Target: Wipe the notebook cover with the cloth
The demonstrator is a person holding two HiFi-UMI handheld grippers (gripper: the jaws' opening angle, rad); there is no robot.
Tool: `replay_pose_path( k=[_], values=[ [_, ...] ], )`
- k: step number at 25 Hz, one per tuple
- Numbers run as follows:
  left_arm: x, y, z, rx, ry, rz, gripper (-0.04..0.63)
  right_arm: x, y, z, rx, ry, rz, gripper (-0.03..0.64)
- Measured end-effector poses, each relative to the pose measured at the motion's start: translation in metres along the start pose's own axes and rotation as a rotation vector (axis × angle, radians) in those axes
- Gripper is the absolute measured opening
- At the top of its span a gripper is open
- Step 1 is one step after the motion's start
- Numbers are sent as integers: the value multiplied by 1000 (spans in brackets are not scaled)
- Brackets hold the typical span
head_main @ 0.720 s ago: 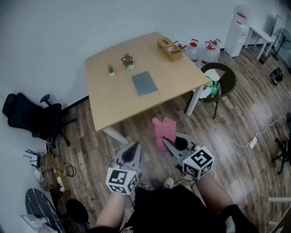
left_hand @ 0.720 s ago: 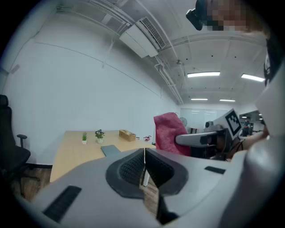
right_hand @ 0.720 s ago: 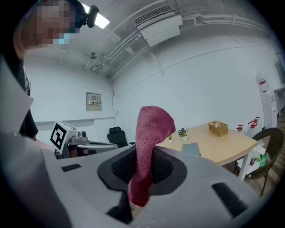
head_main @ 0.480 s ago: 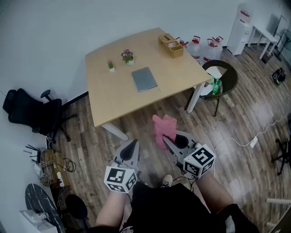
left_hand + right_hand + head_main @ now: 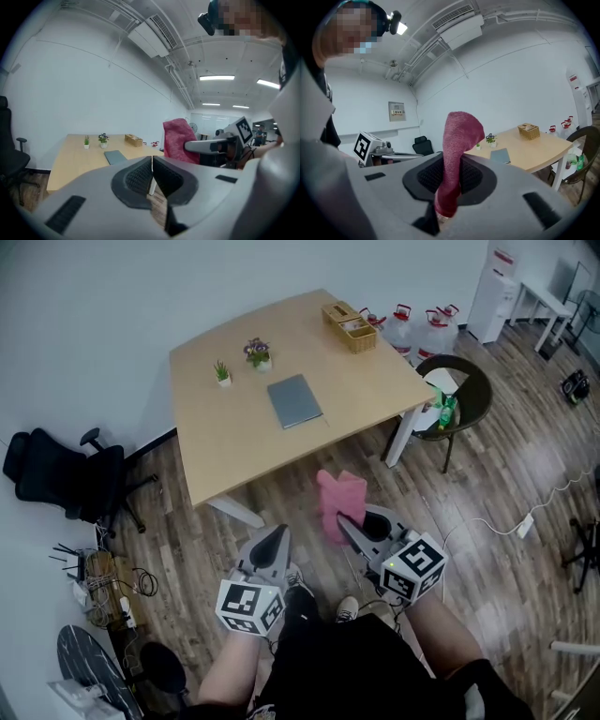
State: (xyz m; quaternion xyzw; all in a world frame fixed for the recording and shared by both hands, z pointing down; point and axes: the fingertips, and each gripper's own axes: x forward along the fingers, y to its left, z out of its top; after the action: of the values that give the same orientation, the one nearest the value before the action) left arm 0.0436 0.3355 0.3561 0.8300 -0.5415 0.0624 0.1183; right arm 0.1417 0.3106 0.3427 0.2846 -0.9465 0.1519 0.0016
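Firmly pinched cloth [image 5: 339, 495] in right gripper [image 5: 345, 524], notebook [image 5: 294, 400] well apart on table [image 5: 234, 442]

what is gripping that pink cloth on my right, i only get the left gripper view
observer: the right gripper is shut on the cloth, pads pressing both its sides
operator: how near is the table
observer: head view shows the left gripper and the right one over wood floor, short of the table's near edge
operator: anything on the notebook
observer: from above its grey cover is bare; the two potted plants stand apart behind it
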Motion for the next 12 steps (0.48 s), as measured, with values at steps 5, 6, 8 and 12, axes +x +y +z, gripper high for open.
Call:
replay_pose_path(
  k=[5,6,8,12],
  values=[
    [28,24,7,-30,-4,-44,9,24,-19,8,0,4,-41,69],
    [35,31,9,-35,-3,-55,9,31,-24,11,1,3,-52,69],
    [48,47,13,-44,0,-76,9,46,-33,16,6,1,-77,69],
    [69,82,25,-65,1,-114,9,80,-49,24,20,2,-125,69]
  ],
)
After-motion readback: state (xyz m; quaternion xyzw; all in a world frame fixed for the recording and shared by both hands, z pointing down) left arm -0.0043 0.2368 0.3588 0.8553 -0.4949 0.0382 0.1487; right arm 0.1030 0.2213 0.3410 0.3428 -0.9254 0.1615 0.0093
